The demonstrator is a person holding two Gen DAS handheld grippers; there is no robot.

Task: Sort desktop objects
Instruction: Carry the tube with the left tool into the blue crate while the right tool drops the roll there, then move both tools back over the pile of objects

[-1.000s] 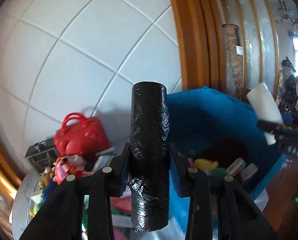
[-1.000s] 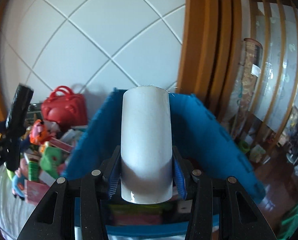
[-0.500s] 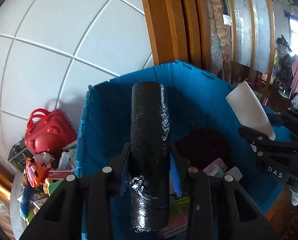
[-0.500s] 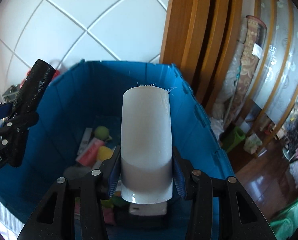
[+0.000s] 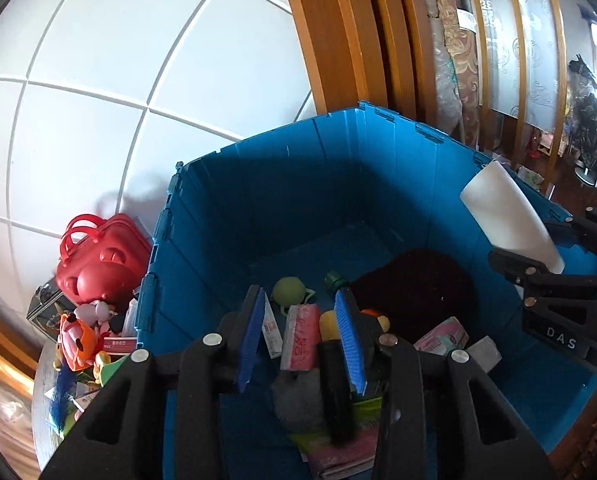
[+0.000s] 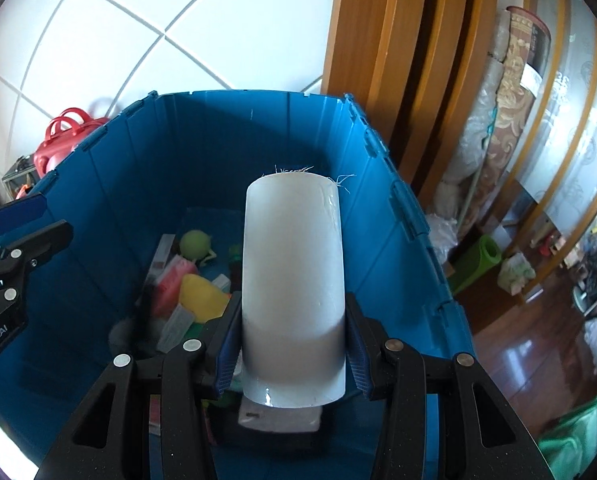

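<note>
The left gripper has its jaws apart and holds nothing; the black roll lies below them inside the blue crate, among small items. The right gripper clamps a white roll, upright between its 2 pads, above the same crate.

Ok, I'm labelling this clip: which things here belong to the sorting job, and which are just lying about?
Job: blue crate; white roll in the right hand-held gripper; black roll inside the crate; red toy case and small toys beside the crate.
Lying about: rolled rugs; green rolled mat.
</note>
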